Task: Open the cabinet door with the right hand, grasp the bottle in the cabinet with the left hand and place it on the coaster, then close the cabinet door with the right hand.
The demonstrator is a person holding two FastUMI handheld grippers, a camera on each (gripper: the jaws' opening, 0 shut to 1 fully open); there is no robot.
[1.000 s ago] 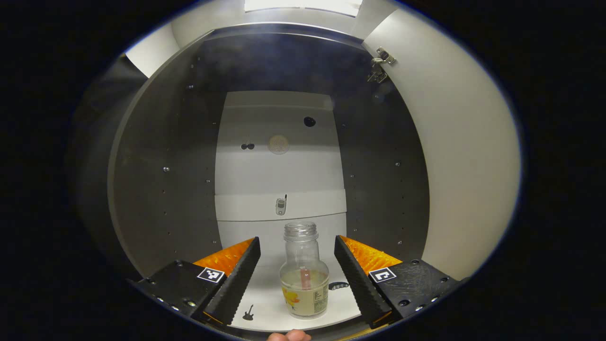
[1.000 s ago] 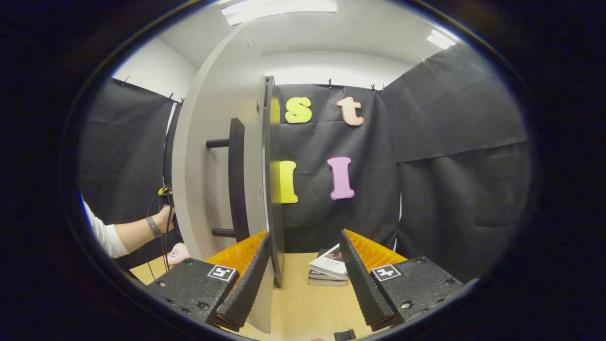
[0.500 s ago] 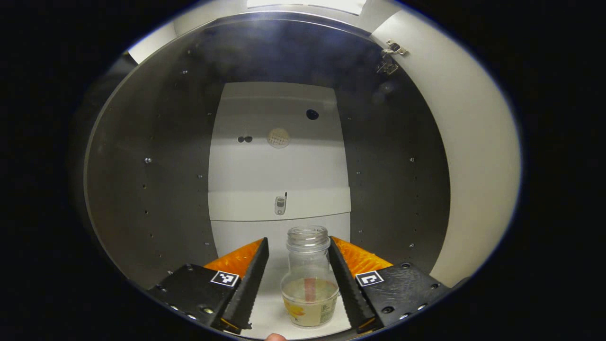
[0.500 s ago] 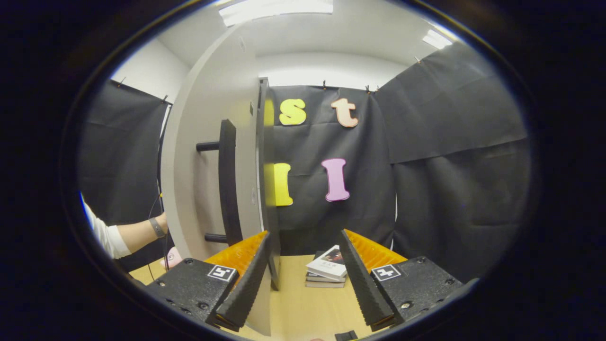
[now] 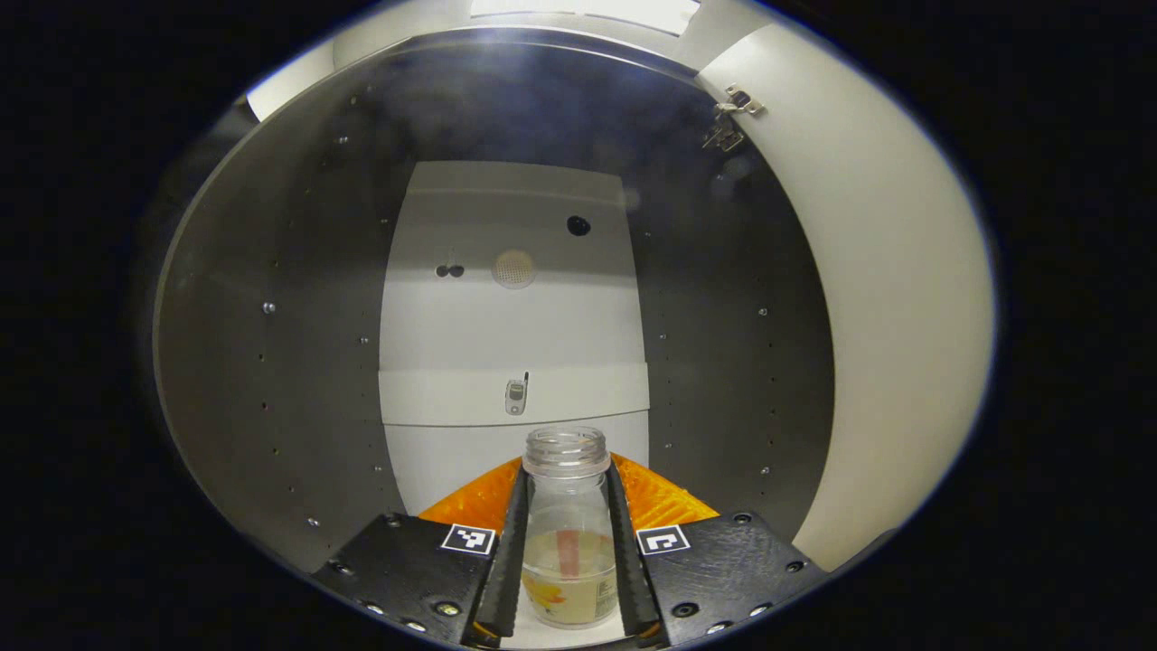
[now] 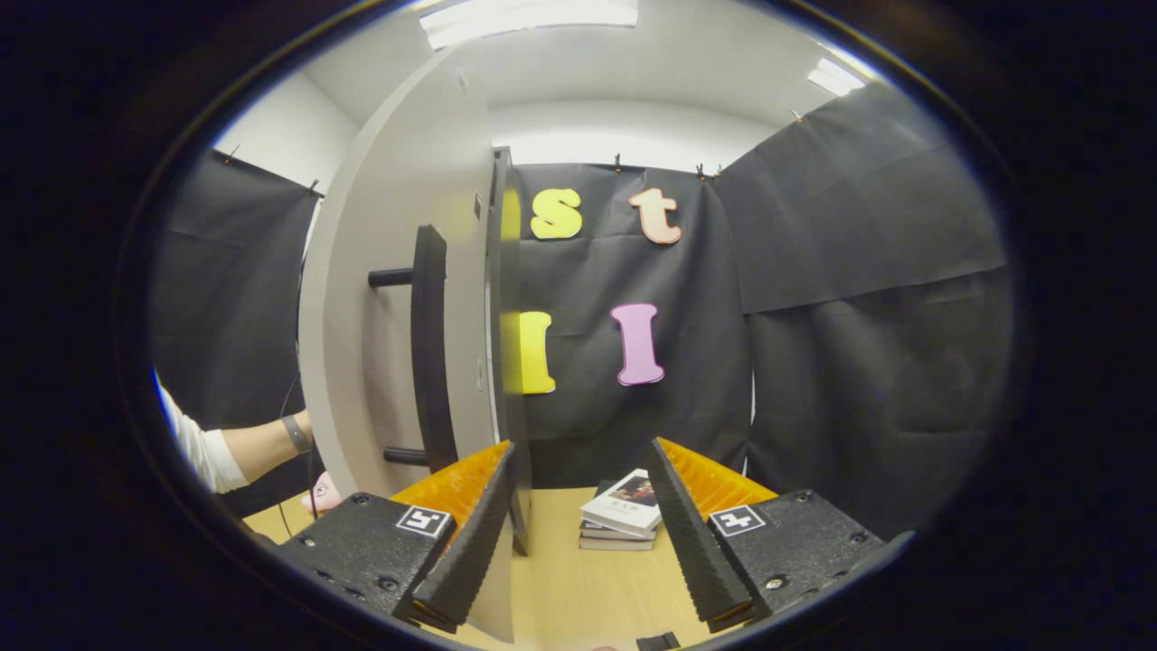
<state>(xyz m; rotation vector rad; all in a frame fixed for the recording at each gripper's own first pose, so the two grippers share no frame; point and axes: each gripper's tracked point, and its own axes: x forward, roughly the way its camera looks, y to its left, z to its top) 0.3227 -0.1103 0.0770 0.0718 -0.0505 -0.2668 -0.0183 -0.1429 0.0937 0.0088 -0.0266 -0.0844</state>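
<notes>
Having closed from wide apart, left gripper [image 5: 568, 551] now clamping bottle [image 5: 566, 533] inside cabinet [image 5: 271, 362], ready to lift toward coaster; right gripper [image 6: 583, 533] spread wide beside open cabinet door [image 6: 389, 298]

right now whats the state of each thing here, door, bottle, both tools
cabinet door: swung open, edge-on to the right gripper view
bottle: upright inside the cabinet, no cap, a little liquid at the bottom
left tool: shut on the bottle, one finger on each side
right tool: open, holding nothing, beside the door's edge
books: stacked flat on the table
</notes>
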